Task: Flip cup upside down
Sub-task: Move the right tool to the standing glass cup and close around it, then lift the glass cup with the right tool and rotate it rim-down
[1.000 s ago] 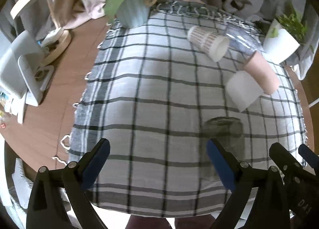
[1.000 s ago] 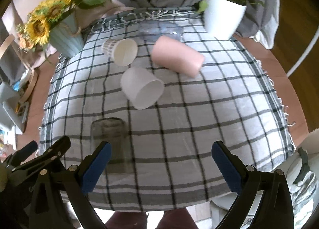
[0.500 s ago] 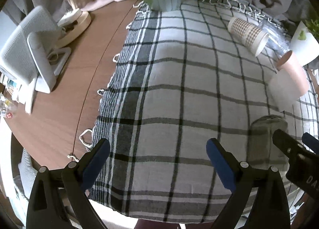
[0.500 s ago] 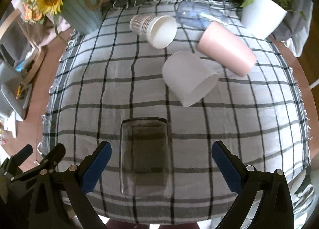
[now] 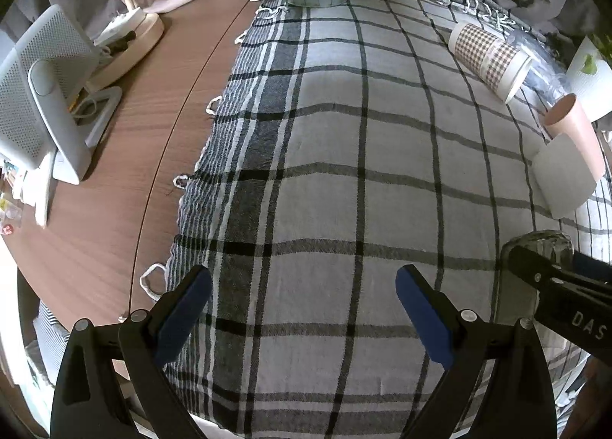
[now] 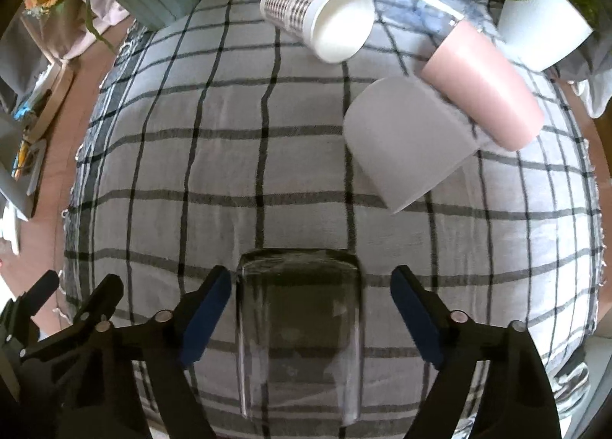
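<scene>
We read only one bit of text: white letters "DAS" on the black arm of the right hand-held gripper (image 5: 566, 286), at the lower right edge of the left wrist view; the word is cut off by the frame. We find nothing else legible in either view, cups included.

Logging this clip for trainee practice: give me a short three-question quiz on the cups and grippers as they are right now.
1. True or false: the right gripper has its fingers on either side of the clear glass, open.
2. Which lying cup shows its white inside? A) pink cup B) checked paper cup C) white cup
3. Fill in: the left gripper is open above the ___.

Key: 1 true; 2 B; 3 plaid cloth.
</scene>
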A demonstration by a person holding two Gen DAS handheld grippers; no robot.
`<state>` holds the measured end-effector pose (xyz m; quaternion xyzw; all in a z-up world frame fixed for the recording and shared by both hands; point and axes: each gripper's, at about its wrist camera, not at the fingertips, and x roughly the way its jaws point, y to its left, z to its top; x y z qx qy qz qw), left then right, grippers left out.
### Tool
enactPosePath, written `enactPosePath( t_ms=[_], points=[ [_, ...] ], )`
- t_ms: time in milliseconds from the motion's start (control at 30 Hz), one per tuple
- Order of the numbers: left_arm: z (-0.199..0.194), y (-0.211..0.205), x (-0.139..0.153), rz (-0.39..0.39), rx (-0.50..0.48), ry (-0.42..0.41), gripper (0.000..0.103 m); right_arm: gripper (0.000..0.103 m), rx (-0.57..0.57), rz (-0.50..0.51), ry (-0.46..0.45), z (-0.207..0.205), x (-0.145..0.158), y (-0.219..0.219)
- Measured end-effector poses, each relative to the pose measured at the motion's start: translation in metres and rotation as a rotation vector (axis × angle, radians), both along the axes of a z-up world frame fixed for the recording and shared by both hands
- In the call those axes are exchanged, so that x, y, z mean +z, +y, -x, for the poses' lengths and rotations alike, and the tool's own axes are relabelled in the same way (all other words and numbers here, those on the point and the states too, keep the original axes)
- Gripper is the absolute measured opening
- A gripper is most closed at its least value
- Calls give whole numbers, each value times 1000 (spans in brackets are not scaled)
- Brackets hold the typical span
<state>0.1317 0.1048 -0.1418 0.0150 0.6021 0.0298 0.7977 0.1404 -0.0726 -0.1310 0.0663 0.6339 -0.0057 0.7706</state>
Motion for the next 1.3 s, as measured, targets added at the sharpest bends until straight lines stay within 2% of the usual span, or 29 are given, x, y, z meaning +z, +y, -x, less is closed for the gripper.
enactPosePath(
  t_ms=[100,333,600,733,1033,1300],
  points=[
    [-1,2,0,1,3,-3,99,67,-6,-28,26,-2,-7,1],
    [-1,9,7,22,11,-23,99,67,-21,-51,-11,0,1,0],
    [-2,19,16,18,45,-49,99,67,5,-1,-174,-6,37,9],
    [2,23,17,14,62,-53,99,67,-4,0,-198,-5,38,10],
    [10,23,19,-19,81,-69,99,67,15,17,-347,-2,49,15],
    [19,20,20,-20,78,-61,99,67,14,-2,-316,14,35,14]
  ],
)
